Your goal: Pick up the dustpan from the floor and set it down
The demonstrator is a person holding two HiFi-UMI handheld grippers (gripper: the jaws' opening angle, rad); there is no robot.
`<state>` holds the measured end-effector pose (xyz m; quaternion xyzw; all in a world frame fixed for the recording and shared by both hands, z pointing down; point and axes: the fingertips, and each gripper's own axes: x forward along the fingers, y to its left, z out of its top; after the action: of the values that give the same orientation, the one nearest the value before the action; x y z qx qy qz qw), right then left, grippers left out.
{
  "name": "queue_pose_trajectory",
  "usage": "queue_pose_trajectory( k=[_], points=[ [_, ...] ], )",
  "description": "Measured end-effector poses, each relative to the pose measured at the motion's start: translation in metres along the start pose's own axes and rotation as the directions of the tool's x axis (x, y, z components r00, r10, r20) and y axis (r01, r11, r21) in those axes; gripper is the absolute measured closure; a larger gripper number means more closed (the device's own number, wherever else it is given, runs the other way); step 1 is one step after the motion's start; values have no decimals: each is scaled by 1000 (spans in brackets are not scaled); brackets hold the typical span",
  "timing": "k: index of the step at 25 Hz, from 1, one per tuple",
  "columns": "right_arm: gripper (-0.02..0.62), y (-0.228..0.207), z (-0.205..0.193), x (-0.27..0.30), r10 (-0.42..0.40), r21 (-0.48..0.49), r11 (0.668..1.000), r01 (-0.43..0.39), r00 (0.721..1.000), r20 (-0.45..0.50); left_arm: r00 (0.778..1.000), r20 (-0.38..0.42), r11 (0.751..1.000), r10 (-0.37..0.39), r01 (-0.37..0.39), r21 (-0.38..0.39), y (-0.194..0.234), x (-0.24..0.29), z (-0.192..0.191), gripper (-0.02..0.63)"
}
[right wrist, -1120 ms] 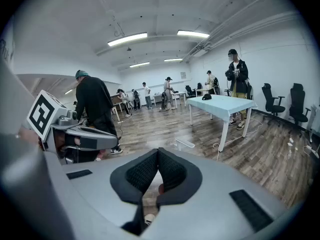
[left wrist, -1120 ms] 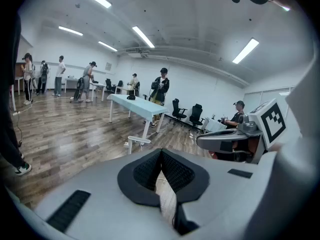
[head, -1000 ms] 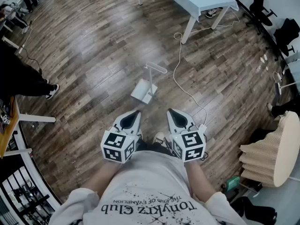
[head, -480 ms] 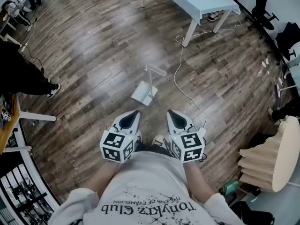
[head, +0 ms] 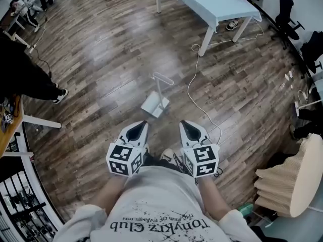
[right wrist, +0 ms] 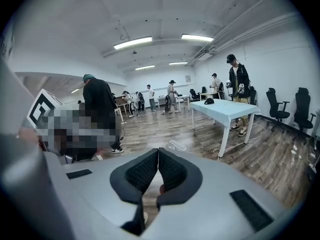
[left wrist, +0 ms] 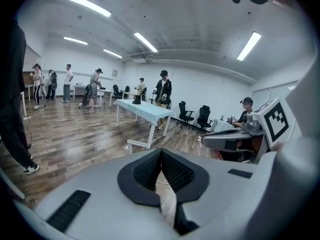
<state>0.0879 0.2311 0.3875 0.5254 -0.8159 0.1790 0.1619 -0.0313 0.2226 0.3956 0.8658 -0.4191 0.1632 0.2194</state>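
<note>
Nearest, close to the body, the left hand-held gripper (head: 137,131) and the right hand-held gripper (head: 189,131) are each seen with jaws pressed together, nothing between them. Ahead of both and well apart from them, the dustpan (head: 154,105) is found on the wooden floor (head: 101,59), its thin handle upright. A white cable (head: 194,97) is laid just right of the dustpan; beyond it a pale blue table (head: 217,1) stands. Unless the jaws are opened before the handle is reached, the dustpan could be knocked over; the cable might be snagged underfoot.
</note>
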Motion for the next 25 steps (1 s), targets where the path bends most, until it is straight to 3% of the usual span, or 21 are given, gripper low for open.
queue_pose_trajectory(
  k=[6,13,19,25],
  points=[
    [569,-4,-5,2,15,-8,1000,-15,1000,-21,1000,0,1000,16,-16,-14,1,9,1,583],
    [569,-7,1,34,18,-8,1000,-18,999,-44,999,-10,999,30,-31,-37,39,26,9,583],
    [569,-27,17,64,-39,-6,999,39,998,-52,1000,-3,999,-31,31,-13,59,60,33,583],
    [569,-37,49,109,-101,6,995,101,994,-38,997,-11,997,-78,78,19,109,90,65,583]
  ],
)
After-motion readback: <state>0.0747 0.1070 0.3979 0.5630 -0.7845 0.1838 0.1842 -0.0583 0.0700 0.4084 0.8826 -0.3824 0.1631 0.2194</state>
